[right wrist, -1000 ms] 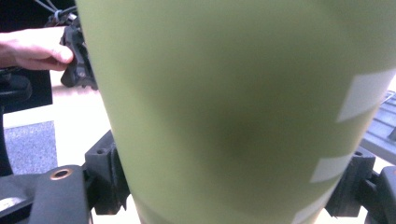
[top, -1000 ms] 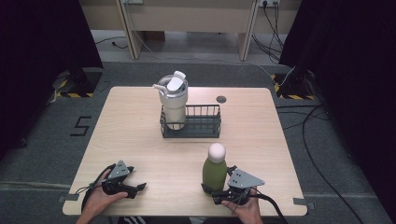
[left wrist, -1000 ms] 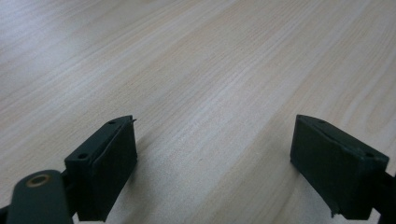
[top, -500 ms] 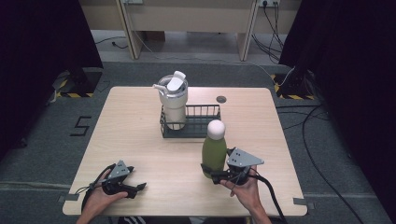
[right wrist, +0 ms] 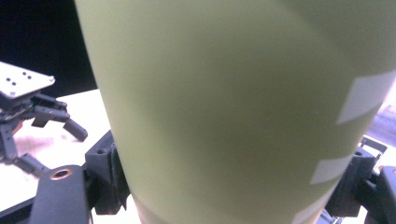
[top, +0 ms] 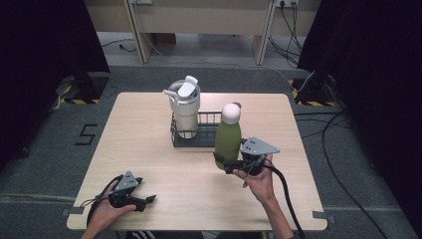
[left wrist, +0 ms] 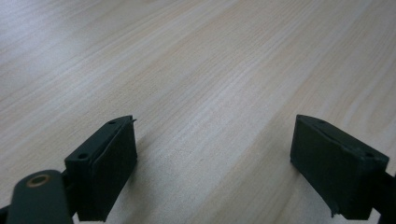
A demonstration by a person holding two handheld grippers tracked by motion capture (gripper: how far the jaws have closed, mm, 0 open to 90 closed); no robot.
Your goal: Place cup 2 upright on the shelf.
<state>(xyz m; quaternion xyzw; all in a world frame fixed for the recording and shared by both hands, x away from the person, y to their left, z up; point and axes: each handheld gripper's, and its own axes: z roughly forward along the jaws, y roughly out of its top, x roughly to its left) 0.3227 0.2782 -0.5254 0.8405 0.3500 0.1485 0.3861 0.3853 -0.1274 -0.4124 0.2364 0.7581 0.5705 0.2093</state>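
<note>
- The right gripper (top: 230, 164), just right of the high view's centre, is clamped on the lower body of a green bottle (top: 228, 139) with a pale cap.
- The bottle stands upright in that grip and looks lifted clear of the table (top: 149, 124), though the overhead angle makes the gap under it hard to judge.
- In the high view the bottle overlaps the front right corner of the black wire basket (top: 209, 119) at mid-frame; whether they touch cannot be told.
- A cream tumbler (top: 184, 107) with a flip lid stands in the left end of the basket, above and left of the bottle.
- In the right gripper view the green wall of the bottle (right wrist: 224, 107) spans most of the frame, with black jaws pressed against it at lower left and lower right.
- The left gripper (top: 144, 201) rests low on the table at the lower left of the high view, well apart from the bottle.
- In the left gripper view its jaws stand wide apart over bare wood (left wrist: 210, 70), with nothing between them.
</note>
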